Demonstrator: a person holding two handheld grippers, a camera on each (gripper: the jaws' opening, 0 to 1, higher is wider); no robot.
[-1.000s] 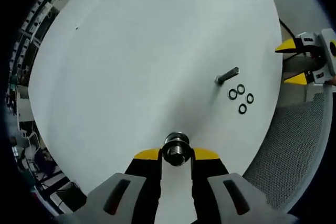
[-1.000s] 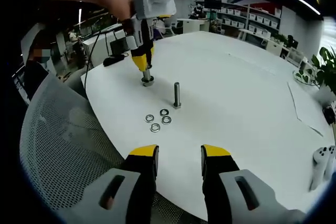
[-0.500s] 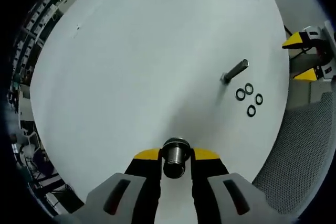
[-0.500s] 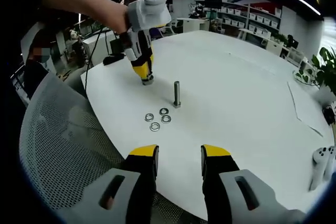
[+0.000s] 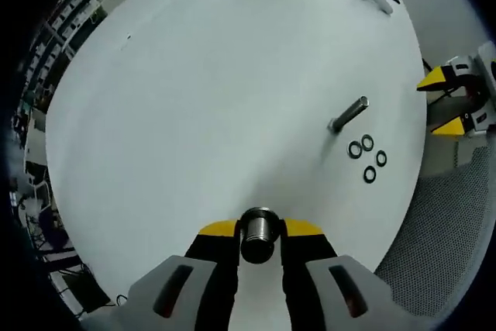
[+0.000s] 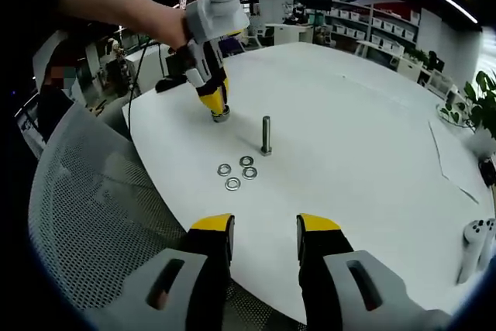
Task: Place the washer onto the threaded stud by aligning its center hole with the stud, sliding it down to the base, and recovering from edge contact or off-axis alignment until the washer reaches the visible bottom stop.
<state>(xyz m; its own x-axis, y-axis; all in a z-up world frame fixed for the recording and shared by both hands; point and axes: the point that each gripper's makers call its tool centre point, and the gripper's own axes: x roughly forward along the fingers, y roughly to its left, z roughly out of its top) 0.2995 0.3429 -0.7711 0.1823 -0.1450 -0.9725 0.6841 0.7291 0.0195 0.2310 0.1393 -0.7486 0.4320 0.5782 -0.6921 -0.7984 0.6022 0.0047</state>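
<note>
Washers: four dark metal rings [image 5: 364, 156] lie flat on the table in a loose cluster, just beside the stud; in the right gripper view three [image 6: 236, 172] can be counted with certainty, the fourth is hard to separate.
Stud: one threaded grey metal rod [image 6: 266, 135], upright on the table, bare along its visible length; no washer on it.
Table: one round white top [image 5: 194, 98], smooth and matte.
Left gripper: jaws [image 5: 259, 230] with yellow tips and black shanks pinch a short ribbed metal cylinder [image 5: 258, 234], possibly a nut or sleeve; in the right gripper view it [image 6: 218, 111] is held in a person's hand [image 6: 167, 22], tip down near the table, beside the stud.
Right gripper: yellow-tipped jaws [image 6: 264, 226] spread apart, nothing between them, above the table edge near the washers.
Chair: grey mesh back [image 6: 85, 207] at the table edge.
Controller: one white handheld unit [image 6: 474, 242] at the far table edge.
Writing: none legible.
</note>
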